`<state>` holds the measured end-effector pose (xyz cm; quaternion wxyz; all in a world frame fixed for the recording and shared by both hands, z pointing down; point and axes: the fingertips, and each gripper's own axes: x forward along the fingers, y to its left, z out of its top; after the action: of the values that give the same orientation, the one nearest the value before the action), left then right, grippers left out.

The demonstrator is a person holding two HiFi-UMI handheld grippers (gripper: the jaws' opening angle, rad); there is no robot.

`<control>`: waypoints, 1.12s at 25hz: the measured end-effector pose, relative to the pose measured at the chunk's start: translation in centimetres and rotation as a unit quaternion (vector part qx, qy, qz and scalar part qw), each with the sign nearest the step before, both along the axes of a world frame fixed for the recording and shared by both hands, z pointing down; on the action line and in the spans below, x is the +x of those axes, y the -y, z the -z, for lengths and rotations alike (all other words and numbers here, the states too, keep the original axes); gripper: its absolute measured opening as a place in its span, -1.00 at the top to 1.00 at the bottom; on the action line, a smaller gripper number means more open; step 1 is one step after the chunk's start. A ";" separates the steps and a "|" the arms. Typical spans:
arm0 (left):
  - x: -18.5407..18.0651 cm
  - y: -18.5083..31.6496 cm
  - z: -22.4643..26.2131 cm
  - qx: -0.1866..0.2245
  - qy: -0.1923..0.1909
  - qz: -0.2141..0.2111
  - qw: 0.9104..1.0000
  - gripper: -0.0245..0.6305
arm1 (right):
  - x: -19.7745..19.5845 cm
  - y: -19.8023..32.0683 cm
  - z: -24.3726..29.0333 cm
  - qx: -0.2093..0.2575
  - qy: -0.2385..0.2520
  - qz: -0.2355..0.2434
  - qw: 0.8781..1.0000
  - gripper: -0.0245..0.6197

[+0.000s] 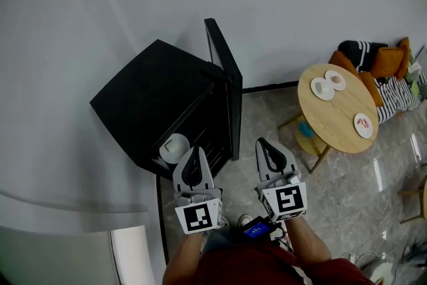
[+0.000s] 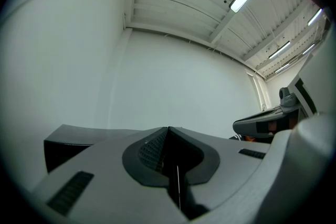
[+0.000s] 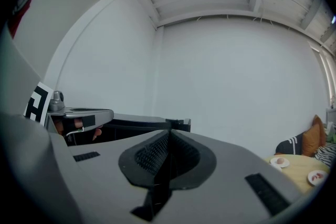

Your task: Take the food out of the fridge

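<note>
**Inspector:** State of the tools?

**Assistant:** Left gripper (image 1: 194,155): jaws together, nothing between them. Right gripper (image 1: 265,149): the same, closed and empty. Each gripper's own view confirms it, with the pads meeting along one seam. Both are held side by side, roughly level, and point towards the fridge (image 1: 157,100).

**Inspector:** The fridge itself?

**Assistant:** A low black cabinet standing against the white wall. Its door (image 1: 225,87) is swung open, edge-on to the head view. Wire shelves show inside.

**Inspector:** Where is the food?

**Assistant:** A white dish (image 1: 175,147) sits inside the fridge near the front opening. In the head view it lies just left of the left gripper's tip. Neither gripper has hold of it. What the dish contains is too small to make out.

**Inspector:** Anything else?

**Assistant:** A round wooden table (image 1: 340,118) stands well to the right on a glossy stone floor. Three small plates (image 1: 323,88) rest on it, two close together at the far side and one nearer. Beyond it is a seat with orange cushions (image 1: 389,61) and a striped throw.
</note>
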<state>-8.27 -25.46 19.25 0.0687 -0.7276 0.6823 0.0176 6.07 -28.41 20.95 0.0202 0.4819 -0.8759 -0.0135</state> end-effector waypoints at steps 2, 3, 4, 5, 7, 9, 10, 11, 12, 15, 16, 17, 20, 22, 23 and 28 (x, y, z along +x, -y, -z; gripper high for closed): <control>-0.2 0.0 -0.4 -0.004 -0.001 0.001 1.000 0.88 | -0.2 0.0 -0.3 -0.005 0.001 0.000 1.000 0.85; -0.4 0.0 -0.6 -0.005 -0.002 0.002 1.000 0.88 | -0.4 0.0 -0.5 -0.007 0.001 0.001 1.000 0.85; -0.4 0.0 -0.8 -0.007 -0.006 0.004 1.000 0.88 | -0.6 0.0 -0.6 -0.008 0.000 0.003 1.000 0.85; -0.5 -0.1 -0.9 -0.007 -0.014 0.006 1.000 0.88 | -0.7 0.0 -0.8 -0.008 -0.003 0.007 1.000 0.85; -0.6 -0.1 -1.2 -0.007 -0.031 0.011 0.999 0.88 | -1.0 -0.1 -1.2 -0.010 -0.005 0.011 1.000 0.85; -0.8 -0.1 -1.5 -0.007 -0.048 0.016 0.999 0.89 | -1.4 -0.1 -1.6 -0.014 -0.004 0.012 1.000 0.85; -1.0 -0.1 -1.7 -0.008 -0.051 0.017 0.999 0.89 | -1.6 0.0 -1.8 -0.015 -0.004 0.014 1.000 0.85; -1.2 -0.1 -2.0 -0.010 -0.052 0.017 0.998 0.88 | -1.8 0.0 -2.1 -0.016 -0.005 0.016 1.000 0.85; -1.3 0.0 -2.4 -0.012 -0.052 0.017 0.998 0.88 | -2.1 0.0 -2.4 -0.018 -0.006 0.018 1.000 0.85; -1.7 0.2 -3.6 -0.020 -0.054 0.018 0.998 0.88 | -2.7 0.1 -3.5 -0.024 -0.009 0.023 0.999 0.85; -1.8 0.3 -4.0 -0.023 -0.055 0.019 0.998 0.88 | -2.9 0.2 -3.8 -0.026 -0.009 0.025 0.999 0.85; -1.9 0.4 -4.4 -0.026 -0.056 0.019 0.998 0.88 | -3.1 0.2 -4.2 -0.029 -0.009 0.026 0.999 0.85; -2.4 0.9 -5.6 -0.036 -0.055 0.019 0.998 0.88 | -3.8 0.6 -5.2 -0.036 -0.010 0.031 0.999 0.85; -2.7 1.1 -6.5 -0.041 -0.056 0.019 0.997 0.88 | -4.3 0.8 -6.1 -0.039 -0.010 0.034 0.999 0.85; -2.9 1.2 -7.0 -0.043 -0.057 0.019 0.997 0.88 | -4.5 0.8 -6.6 -0.040 -0.011 0.037 0.998 0.85; -3.5 1.7 -9.7 -0.058 -0.056 0.016 0.997 0.88 | -6.1 1.3 -8.4 -0.037 -0.009 0.050 0.998 0.85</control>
<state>-11.76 -27.20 28.99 -0.0121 -0.7170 0.6968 0.0176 -0.03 -29.73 29.31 0.0454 0.4362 -0.8986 0.0135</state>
